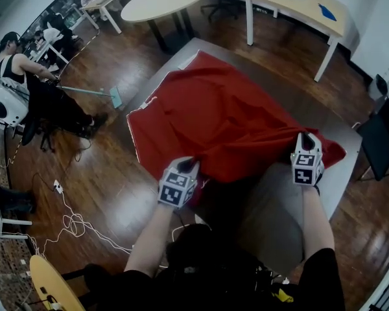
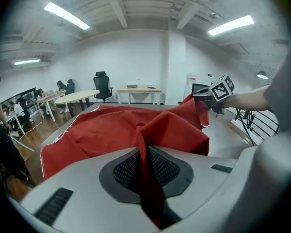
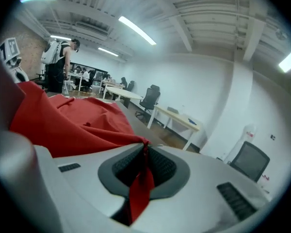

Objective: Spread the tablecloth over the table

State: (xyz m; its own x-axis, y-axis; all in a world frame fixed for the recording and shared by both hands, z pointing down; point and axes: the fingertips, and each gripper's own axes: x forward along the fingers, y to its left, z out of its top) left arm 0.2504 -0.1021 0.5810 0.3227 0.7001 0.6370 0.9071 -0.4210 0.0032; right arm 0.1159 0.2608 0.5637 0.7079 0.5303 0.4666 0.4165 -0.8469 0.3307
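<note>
A red tablecloth (image 1: 214, 118) lies rumpled over the far part of a grey table (image 1: 272, 206); its near edge is lifted. My left gripper (image 1: 185, 168) is shut on the cloth's near left edge, a fold of red tablecloth (image 2: 148, 178) pinched between the pads (image 2: 126, 171). On the near right edge my right gripper (image 1: 306, 144) is shut too, with a strip of tablecloth (image 3: 141, 183) clamped in its jaws. In the left gripper view the right gripper (image 2: 211, 98) shows at the far right, holding up a red corner. The near half of the table is bare.
A person (image 1: 26, 83) with a long-handled mop (image 1: 94, 93) stands left of the table on the wooden floor. A round table (image 1: 165, 0) and a light desk (image 1: 298, 8) stand beyond. Cables (image 1: 74, 222) lie on the floor at the near left. A dark chair (image 1: 382, 135) stands at the right.
</note>
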